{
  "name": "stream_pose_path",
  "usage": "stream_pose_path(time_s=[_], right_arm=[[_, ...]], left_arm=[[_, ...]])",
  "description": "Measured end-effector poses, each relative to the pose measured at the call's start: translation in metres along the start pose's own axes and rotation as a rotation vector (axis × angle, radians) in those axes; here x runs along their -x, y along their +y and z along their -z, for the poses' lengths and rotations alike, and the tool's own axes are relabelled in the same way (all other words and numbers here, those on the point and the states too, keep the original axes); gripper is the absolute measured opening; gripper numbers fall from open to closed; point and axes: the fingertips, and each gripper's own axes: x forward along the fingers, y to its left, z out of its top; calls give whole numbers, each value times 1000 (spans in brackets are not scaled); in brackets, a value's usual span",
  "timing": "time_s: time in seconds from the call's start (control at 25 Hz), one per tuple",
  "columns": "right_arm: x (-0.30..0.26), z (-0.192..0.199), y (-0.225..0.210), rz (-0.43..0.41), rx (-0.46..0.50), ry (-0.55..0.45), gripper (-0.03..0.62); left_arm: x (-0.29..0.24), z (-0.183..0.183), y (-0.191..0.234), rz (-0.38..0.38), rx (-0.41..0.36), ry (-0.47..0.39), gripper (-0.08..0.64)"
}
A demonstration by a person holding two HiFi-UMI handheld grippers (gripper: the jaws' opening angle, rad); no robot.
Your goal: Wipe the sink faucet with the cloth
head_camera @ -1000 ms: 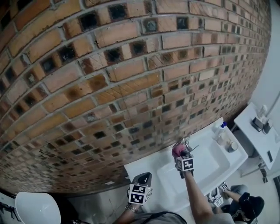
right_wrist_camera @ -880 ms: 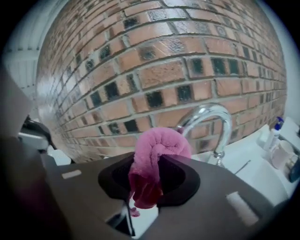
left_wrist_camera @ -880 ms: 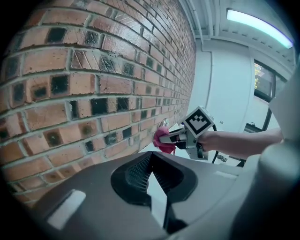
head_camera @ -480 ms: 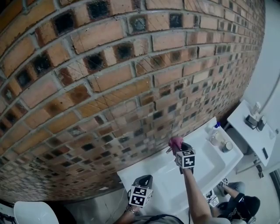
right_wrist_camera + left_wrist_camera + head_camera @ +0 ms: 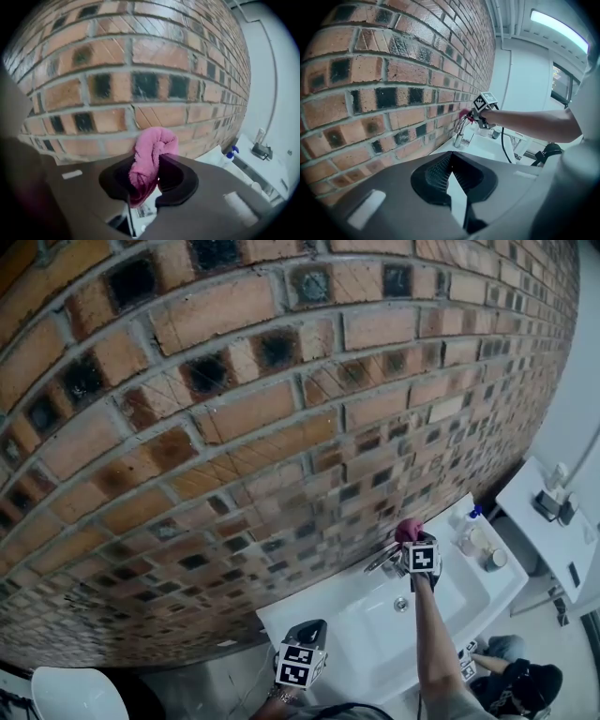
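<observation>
1. A white rounded object [image 5: 80, 695] sits at the far left by the foot of the brick wall [image 5: 234, 427]; it plays no part in the task.
2. The left gripper [image 5: 302, 645] hangs low at the sink's near left corner, well apart from the faucet; its own view shows the jaws drawn together with nothing between them, so it is idle.
3. The white sink [image 5: 319, 615] runs along the wall; the basin around the drain [image 5: 401, 604] looks bare, giving free room in front of and below the faucet.
4. The faucet [image 5: 382, 561] stands at the back rim, just beside the bricks; its spout arches out over the basin.
5. The right gripper [image 5: 412, 547] is reached out over the faucet, its jaws clamped on the pink cloth [image 5: 408, 531]; a bunched wad sticks out past the tips; from the left gripper view the wad sits at the top of the spout's arch, touching or very nearly so.
6. My judgement: the wipe is under way at the upper spout; how much is already clean cannot be told; the lower stem, base and handle look left to do.
7. Room is tight behind, where wall and faucet nearly meet; the cloth can pass in front and over the top more easily than round the back.
8. To the right a bottle [image 5: 469, 532] stands on the sink's rim near the faucet, a thing to avoid on a wide sweep; further right are a side table [image 5: 525, 502] and a person low down.
</observation>
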Motion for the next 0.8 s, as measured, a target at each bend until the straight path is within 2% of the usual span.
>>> stream_pose_path(time_s=[0.12, 0.2, 0.24, 0.32, 0.4, 0.44, 0.52, 0.6, 0.64, 0.72, 0.8], right_arm=[[-22, 62, 3, -37, 6, 136, 92], [-28, 94, 21, -82, 4, 148, 92], [-29, 103, 25, -77, -1, 139, 93], [-29, 112, 30, -63, -19, 114, 94], [-28, 120, 37, -79, 14, 120, 92], [-26, 126, 43, -108, 51, 141, 91], [-20, 137, 60, -227, 112, 193, 91], [-6, 127, 80, -335, 172, 177, 91], [2, 113, 86, -347, 196, 135, 91], [8, 82, 84, -298, 194, 43, 91], [-3, 74, 80, -241, 162, 17, 91]], left_arm=[[1, 4, 9, -14, 22, 11, 18], [-1, 5, 10, -15, 32, 17, 18], [-4, 4, 9, -12, 31, 18, 18], [-9, 0, 5, 0, 21, 17, 18], [-14, 0, -1, 14, 10, 20, 18], [-17, 1, -3, 20, 5, 25, 18], [-21, 3, -7, 29, -2, 37, 18], [-25, 4, -9, 38, -7, 48, 18], [-27, 4, -11, 43, -11, 52, 18], [-31, 4, -14, 51, -25, 60, 18], [-33, 3, -16, 55, -36, 67, 18]])
